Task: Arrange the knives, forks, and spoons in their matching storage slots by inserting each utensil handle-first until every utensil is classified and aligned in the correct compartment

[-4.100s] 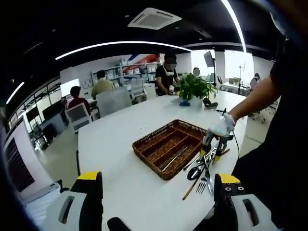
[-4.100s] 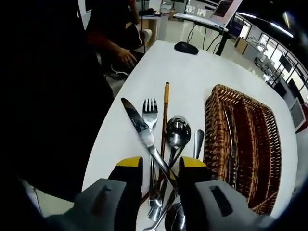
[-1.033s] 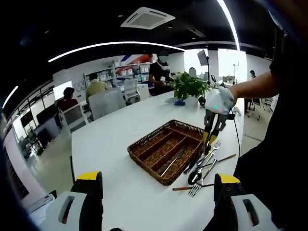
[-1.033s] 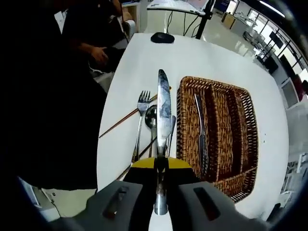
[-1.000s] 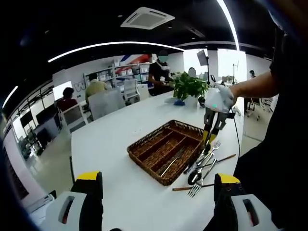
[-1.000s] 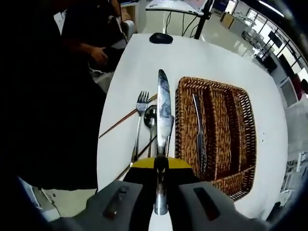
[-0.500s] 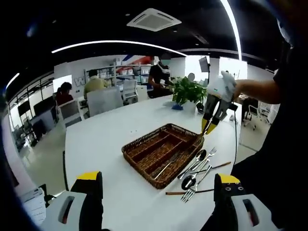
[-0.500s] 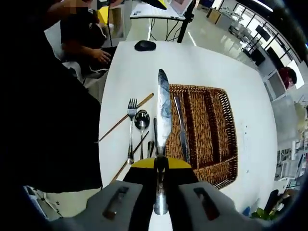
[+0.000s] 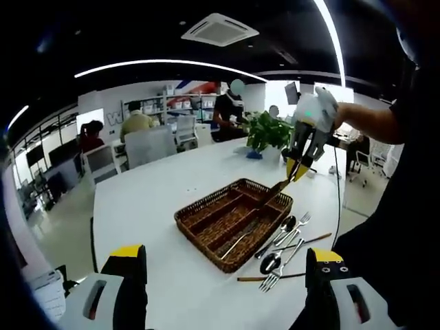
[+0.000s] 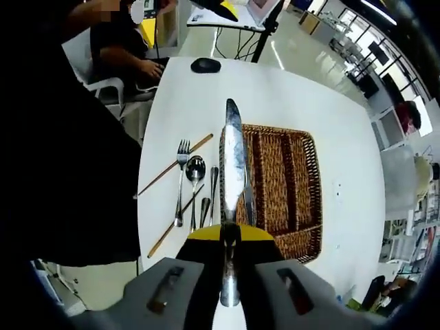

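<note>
Right now my right tool is pinching a silver table knife by its handle, blade pointing away from me, raised above the near edge of the brown woven wicker tray with long compartments. From my left gripper view, that right tool hangs over the tray's right side with the knife slanting down toward it. Another silver knife already lies in the tray's compartment nearest the loose cutlery. Beside the tray on the round white desk lie a silver fork, a silver spoon and two thin brown chopsticks, close together, with more silver handles between them and the tray. A black computer mouse sits well apart at the desk's far side. My left tool is spread wide with nothing between its yellow-tipped jaws, held back from the desk's near edge.
</note>
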Demonstrator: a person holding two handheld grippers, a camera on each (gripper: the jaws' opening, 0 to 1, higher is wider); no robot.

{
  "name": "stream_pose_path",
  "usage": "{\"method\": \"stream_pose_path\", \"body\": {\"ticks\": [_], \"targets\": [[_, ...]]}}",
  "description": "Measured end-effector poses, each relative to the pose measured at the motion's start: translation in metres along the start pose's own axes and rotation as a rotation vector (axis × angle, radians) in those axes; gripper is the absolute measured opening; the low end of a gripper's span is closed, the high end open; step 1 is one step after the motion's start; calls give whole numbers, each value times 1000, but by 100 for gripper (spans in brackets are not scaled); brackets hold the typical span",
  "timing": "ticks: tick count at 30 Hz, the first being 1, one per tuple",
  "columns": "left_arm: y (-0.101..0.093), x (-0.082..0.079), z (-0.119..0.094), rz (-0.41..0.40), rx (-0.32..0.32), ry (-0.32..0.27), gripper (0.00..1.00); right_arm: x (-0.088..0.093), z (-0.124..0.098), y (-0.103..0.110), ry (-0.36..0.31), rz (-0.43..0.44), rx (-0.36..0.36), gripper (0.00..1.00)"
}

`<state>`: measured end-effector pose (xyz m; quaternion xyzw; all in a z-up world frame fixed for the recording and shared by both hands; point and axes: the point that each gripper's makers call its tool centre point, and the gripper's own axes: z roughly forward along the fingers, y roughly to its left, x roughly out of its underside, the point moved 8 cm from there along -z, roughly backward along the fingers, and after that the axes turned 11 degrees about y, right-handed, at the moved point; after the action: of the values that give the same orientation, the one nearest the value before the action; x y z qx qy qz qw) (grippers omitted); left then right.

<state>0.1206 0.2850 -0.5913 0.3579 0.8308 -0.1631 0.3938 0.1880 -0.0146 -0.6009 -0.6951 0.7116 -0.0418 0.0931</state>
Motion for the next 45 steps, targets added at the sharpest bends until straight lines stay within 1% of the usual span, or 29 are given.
{"method": "stream_pose_path", "body": {"ticks": [6,18,23,28,31,32,34,38,45], "targets": [[-1,-5,2,2,-10,-9,100,0,2,-2,-2,-17,-4,3],[-2,0,1,-4,-17,-1,100,-8,12,-15,-1,-27,1,3],[-6,1,1,0,-16,-1,100,-12,14,-22,-7,-30,3,3],[-9,1,-2,16,-15,8,100,-14,16,-30,0,-31,7,3],[-9,1,-5,19,-20,6,100,-16,19,-34,6,-28,8,3],[-8,1,-7,19,-25,5,100,-17,22,-37,16,-21,6,3],[-8,2,-9,16,-27,1,100,-18,27,-42,34,-14,10,3],[-8,7,-10,15,-31,7,100,-22,35,-50,42,-9,9,3],[-7,13,-17,5,-43,14,100,-27,43,-57,50,-15,9,3]]}}
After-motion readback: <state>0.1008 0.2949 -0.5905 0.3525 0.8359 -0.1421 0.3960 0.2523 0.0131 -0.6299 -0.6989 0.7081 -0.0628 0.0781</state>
